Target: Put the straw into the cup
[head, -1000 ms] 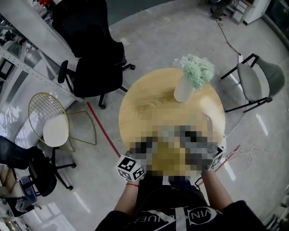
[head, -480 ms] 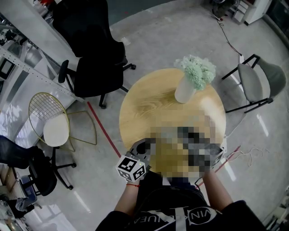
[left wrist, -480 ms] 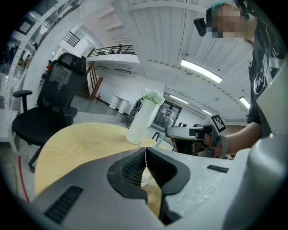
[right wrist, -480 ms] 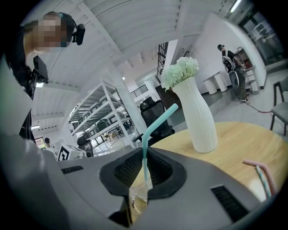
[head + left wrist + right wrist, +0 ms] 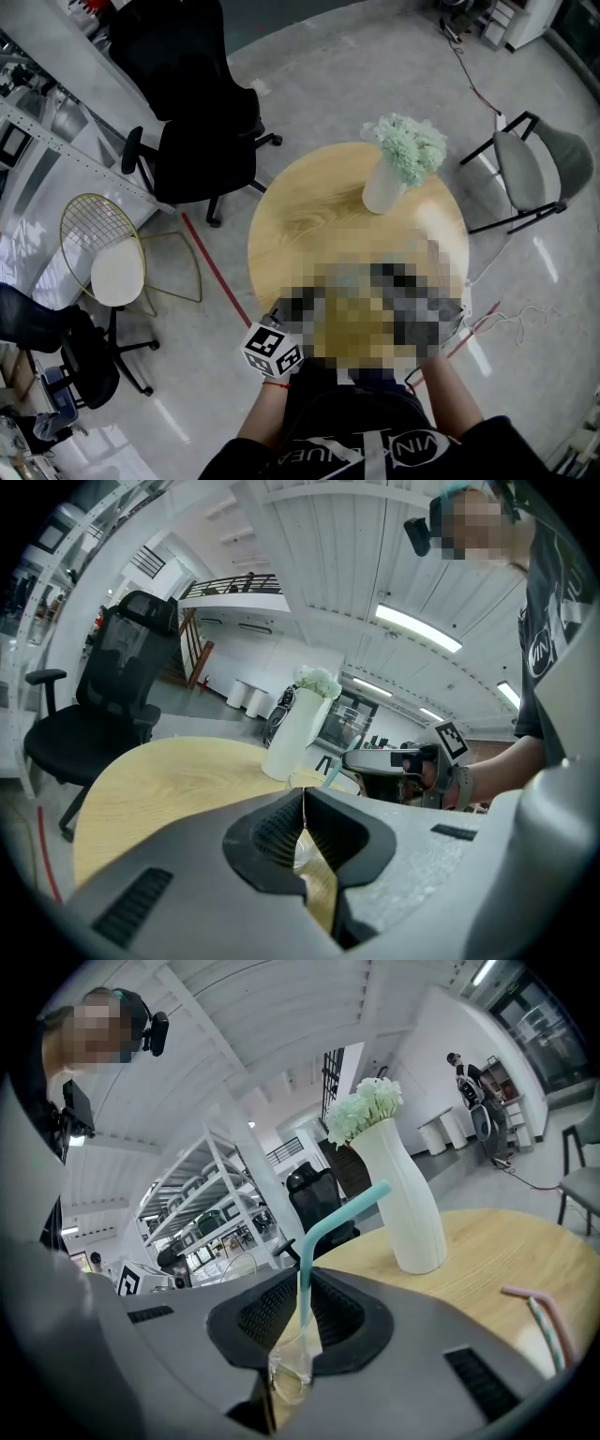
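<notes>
The right gripper (image 5: 302,1299) is clamped on the teal straw (image 5: 325,1225) partway down its stem. The bent top stands above the jaws, and the lower end runs beneath them into what looks like the mouth of the clear cup (image 5: 286,1371). The left gripper (image 5: 304,806) has its jaws pressed together, apparently pinching the cup's near wall. This is probably to stop the light cup tipping on the table (image 5: 159,780) as the straw goes in. The cup sits just past the left jaw tips.
</notes>
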The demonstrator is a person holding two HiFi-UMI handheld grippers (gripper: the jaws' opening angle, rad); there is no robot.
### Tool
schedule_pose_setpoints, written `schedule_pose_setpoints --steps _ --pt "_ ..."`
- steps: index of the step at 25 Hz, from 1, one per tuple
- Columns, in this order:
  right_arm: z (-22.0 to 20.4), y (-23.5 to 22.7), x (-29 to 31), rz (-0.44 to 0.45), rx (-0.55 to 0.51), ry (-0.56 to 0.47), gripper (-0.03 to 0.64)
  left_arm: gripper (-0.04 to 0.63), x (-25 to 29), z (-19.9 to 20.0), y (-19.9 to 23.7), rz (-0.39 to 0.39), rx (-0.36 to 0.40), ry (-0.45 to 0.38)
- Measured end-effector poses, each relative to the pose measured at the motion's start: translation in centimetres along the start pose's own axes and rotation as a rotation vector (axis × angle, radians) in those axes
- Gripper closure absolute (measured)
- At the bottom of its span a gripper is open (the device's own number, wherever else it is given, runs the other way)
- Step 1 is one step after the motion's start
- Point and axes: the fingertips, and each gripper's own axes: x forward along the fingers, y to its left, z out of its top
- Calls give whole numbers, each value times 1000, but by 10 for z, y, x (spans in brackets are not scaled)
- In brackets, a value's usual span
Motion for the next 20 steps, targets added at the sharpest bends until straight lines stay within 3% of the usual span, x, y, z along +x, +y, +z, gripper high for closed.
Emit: schedule_pose_setpoints --steps 20 --pt "-12 0 -2 -1 57 20 548 583 -8 -7 -4 2 -15 8"
